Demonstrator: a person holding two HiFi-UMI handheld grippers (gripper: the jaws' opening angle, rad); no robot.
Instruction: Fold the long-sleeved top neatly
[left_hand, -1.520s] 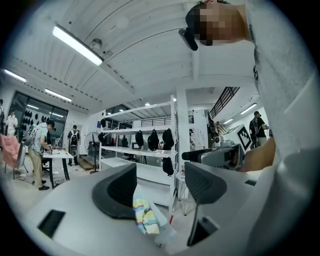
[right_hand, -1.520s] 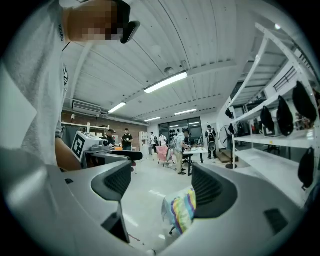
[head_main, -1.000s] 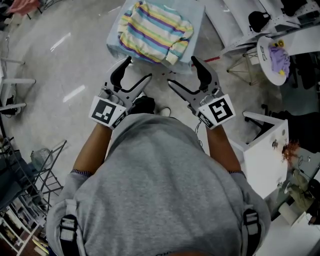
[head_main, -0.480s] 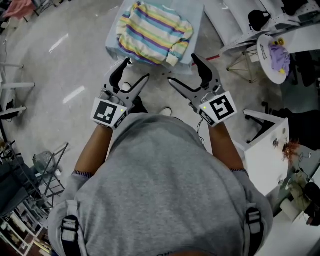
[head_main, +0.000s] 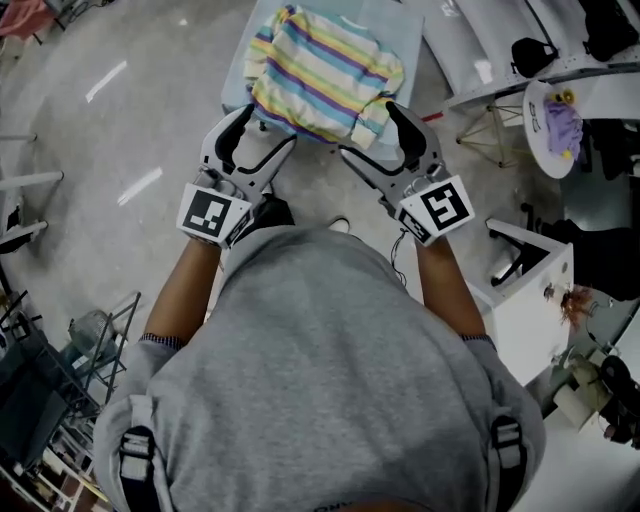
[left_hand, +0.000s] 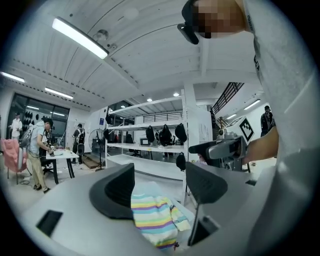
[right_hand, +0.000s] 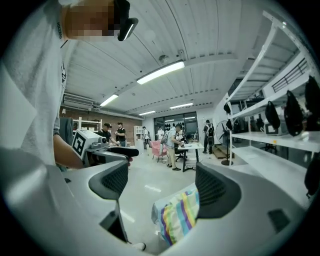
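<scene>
A striped long-sleeved top (head_main: 322, 72), in pastel bands, lies bunched on a small light-blue table (head_main: 408, 25) ahead of the person. The left gripper (head_main: 257, 135) is held open just short of the table's near left edge, nothing between its jaws. Level with it, the right gripper (head_main: 372, 133) is open and empty near the top's cuff. Through the left gripper's (left_hand: 159, 189) jaws I see the top (left_hand: 152, 219) on the table. The right gripper view shows that gripper (right_hand: 160, 184) open, with the top (right_hand: 179, 214) beyond it.
A round white table (head_main: 552, 112) with a purple cloth stands at the right. A white cabinet (head_main: 525, 300) sits by the person's right side. A wire rack (head_main: 90, 330) is at the lower left. White shelving (left_hand: 150, 150) and several people (right_hand: 175, 145) stand across the room.
Both grippers have moved forward toward the table and now reach its near edge. Their jaws stay open and empty.
</scene>
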